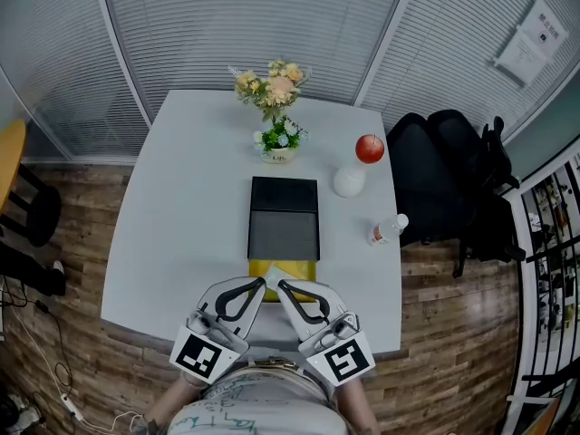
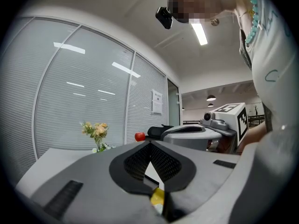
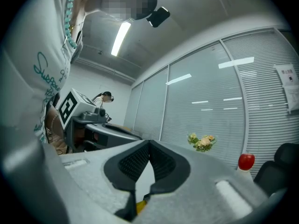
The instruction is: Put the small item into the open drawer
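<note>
Left tongs (image 1: 262, 285) and right tongs (image 1: 283, 286), both pressed together, tips nearly meeting at a small yellow item (image 1: 288, 269) on the white surface (image 1: 181, 216), just before the open drawer (image 1: 284, 236).

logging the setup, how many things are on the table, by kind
flower arrangements: 2
black drawer box: 1
yellow item: 1
red ball: 1
white round object: 1
small bottle: 1
total: 7
</note>
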A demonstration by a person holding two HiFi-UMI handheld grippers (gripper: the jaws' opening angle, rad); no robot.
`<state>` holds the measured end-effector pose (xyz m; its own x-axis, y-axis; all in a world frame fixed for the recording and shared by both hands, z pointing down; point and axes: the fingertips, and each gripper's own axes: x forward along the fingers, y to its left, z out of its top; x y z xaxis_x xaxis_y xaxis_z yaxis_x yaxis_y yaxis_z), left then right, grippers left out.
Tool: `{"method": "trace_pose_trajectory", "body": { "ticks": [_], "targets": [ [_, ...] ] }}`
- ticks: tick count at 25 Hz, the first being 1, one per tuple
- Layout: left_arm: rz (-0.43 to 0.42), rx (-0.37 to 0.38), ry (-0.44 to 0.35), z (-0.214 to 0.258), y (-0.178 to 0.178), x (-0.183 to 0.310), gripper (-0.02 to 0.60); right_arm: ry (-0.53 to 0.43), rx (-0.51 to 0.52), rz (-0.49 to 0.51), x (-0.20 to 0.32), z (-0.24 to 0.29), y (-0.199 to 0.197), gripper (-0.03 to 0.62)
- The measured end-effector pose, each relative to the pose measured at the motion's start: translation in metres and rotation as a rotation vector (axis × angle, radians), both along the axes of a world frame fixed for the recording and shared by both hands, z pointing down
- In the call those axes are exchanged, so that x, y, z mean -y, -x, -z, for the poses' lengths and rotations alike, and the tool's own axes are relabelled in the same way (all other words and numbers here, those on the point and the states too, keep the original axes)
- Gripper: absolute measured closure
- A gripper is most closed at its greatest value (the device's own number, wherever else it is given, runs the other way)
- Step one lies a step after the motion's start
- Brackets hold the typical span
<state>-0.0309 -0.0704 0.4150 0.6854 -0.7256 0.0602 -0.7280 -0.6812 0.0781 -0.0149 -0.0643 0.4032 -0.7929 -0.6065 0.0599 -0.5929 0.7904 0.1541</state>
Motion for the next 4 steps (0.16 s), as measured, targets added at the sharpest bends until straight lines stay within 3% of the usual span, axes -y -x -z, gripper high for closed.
{"method": "trace_pose_trajectory", "body": {
  "ticks": [4],
  "targets": [
    [0.011,-0.004,0.014,-0.0017,0.0026,0.0010,0.584,0.002,-0.027,0.011,-0.0013,-0.0042,0.0027,0.592]
  ]
}}
